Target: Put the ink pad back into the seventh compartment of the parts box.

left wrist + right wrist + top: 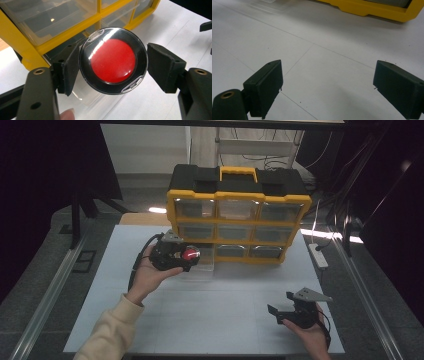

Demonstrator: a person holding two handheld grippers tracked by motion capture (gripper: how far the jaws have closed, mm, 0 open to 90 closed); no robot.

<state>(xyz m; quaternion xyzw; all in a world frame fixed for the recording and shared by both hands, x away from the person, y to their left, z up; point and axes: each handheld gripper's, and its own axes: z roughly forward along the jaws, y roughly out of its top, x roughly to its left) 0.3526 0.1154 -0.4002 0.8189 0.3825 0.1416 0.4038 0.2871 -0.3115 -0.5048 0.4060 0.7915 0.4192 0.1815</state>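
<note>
Red disc point(113, 60) between left gripper point(112, 62) fingers, perhaps clamped.

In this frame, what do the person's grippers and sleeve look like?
Both the left gripper and the right gripper are black, with two blocky jaws faced with dark pads and brass-coloured screw holes. Each carries a grey three-cornered plate and trails a black cable. The left arm wears a cream sleeve.

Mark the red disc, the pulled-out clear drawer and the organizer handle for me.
red disc point(113, 60), left gripper view, middle of its red face
clear drawer point(202, 268), high view, its front wall
organizer handle point(238, 170), high view, yellow top bar
</note>
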